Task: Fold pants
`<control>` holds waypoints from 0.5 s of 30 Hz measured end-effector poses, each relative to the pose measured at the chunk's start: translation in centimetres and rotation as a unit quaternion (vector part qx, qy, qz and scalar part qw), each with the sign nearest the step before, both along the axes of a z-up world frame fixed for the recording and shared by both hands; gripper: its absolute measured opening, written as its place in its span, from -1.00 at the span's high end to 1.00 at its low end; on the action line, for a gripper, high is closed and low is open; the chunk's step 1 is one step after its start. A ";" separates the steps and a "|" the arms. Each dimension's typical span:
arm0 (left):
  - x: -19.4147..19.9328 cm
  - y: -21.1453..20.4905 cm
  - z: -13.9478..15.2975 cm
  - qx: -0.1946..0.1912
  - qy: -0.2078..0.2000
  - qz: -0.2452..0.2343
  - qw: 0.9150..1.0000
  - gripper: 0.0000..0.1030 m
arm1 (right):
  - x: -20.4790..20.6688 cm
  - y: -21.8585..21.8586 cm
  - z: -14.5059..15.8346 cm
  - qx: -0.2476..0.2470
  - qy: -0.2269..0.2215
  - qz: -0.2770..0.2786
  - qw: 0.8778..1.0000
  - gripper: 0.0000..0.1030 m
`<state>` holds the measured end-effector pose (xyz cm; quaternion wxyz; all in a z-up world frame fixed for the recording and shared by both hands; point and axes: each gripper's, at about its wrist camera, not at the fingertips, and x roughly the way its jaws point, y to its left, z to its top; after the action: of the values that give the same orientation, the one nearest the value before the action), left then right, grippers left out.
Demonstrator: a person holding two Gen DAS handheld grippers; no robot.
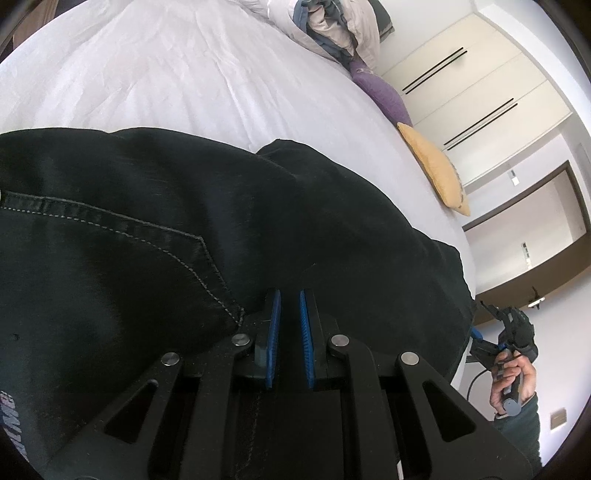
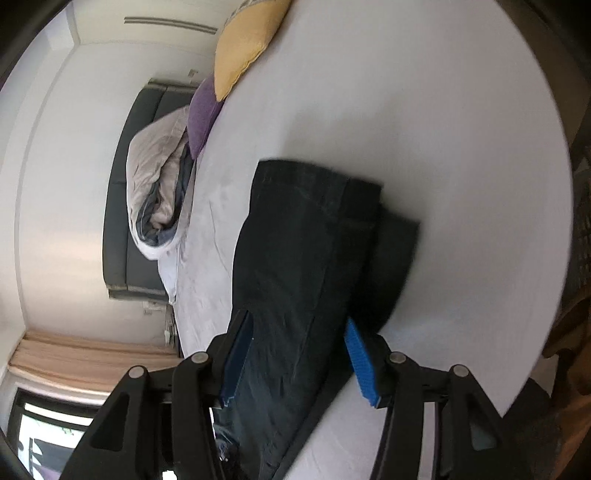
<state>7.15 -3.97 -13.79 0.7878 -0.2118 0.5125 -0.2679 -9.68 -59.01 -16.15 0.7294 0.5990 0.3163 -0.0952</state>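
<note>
Black pants [image 1: 155,236] lie on the white bed [image 1: 177,74], with a stitched back pocket showing at the left. My left gripper [image 1: 290,295] sits low over the pants, its blue pads a narrow gap apart with no cloth between them. In the right wrist view the pants [image 2: 295,240] lie partly folded, a doubled layer at the far end. My right gripper [image 2: 299,325] is open wide, its jaws either side of the pants leg, just above it. It also shows in the left wrist view [image 1: 495,332], held by a hand at the bed's edge.
A yellow cushion [image 1: 436,170] and a purple cushion [image 1: 384,96] lie along the bed's edge. A bundled duvet [image 1: 332,29] is at the head of the bed. Wardrobe doors [image 1: 480,92] stand beyond. A window with a curtain [image 2: 74,362] shows in the right wrist view.
</note>
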 end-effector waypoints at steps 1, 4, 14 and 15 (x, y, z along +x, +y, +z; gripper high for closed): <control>0.2 -0.3 0.1 0.002 0.001 0.001 1.000 0.79 | 0.4 0.3 -0.1 0.005 0.002 0.003 1.000 -0.07; 0.2 0.3 0.2 0.000 0.006 0.002 1.000 0.79 | 1.2 0.7 -0.4 0.014 -0.005 0.006 1.000 0.55; 0.0 4.5 0.3 0.008 0.002 -0.004 1.000 0.81 | -2.3 2.1 -0.3 -0.015 0.003 -0.026 1.000 0.92; 0.0 5.2 0.2 0.009 0.004 -0.003 1.000 0.86 | -2.5 2.4 -0.1 -0.018 0.001 -0.028 0.999 0.92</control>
<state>7.19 1.25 -13.57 0.7870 -0.2041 0.5186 -0.2648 -12.19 -56.59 -16.24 0.7367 0.5942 0.2989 -0.1217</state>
